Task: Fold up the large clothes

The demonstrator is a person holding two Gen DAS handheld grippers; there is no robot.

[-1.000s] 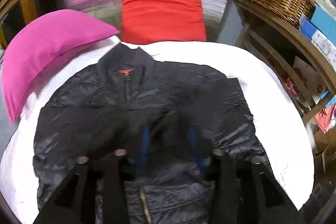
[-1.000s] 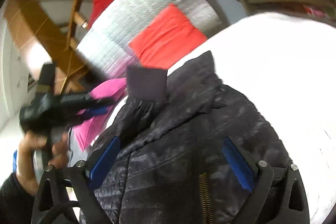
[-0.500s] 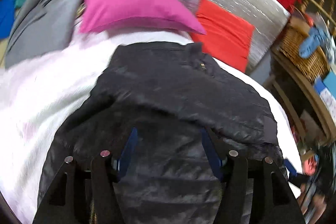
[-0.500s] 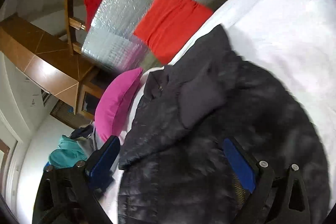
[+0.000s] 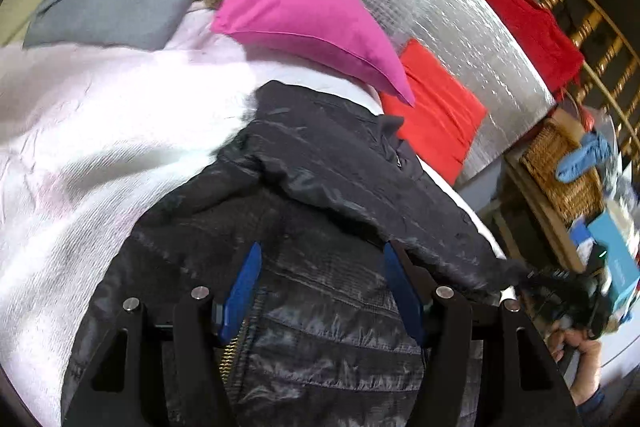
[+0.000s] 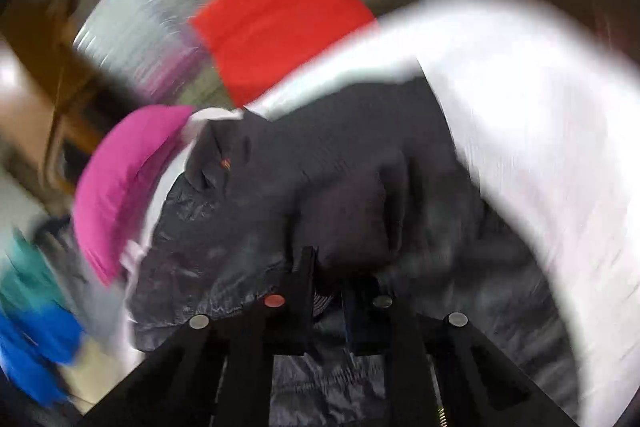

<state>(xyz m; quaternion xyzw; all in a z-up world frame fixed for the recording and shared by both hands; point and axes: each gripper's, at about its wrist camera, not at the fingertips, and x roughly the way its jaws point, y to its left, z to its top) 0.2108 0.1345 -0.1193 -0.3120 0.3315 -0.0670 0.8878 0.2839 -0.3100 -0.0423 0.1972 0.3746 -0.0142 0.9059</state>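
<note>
The black puffer jacket [image 5: 320, 211] fills the lower centre – no readable label – left gripper [image 5: 320, 291] spread above it, right gripper [image 6: 328, 291] just pinched shut on its fabric.

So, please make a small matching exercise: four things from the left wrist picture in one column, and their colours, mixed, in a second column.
Things:
1. jacket
2. pillow beside the jacket's collar
3. cushion against the silver sheet
4. cloth hanging on the basket

Colours:
A. light blue
B. red
C. black
D. pink

Pairs: 1-C, 2-D, 3-B, 4-A
</note>
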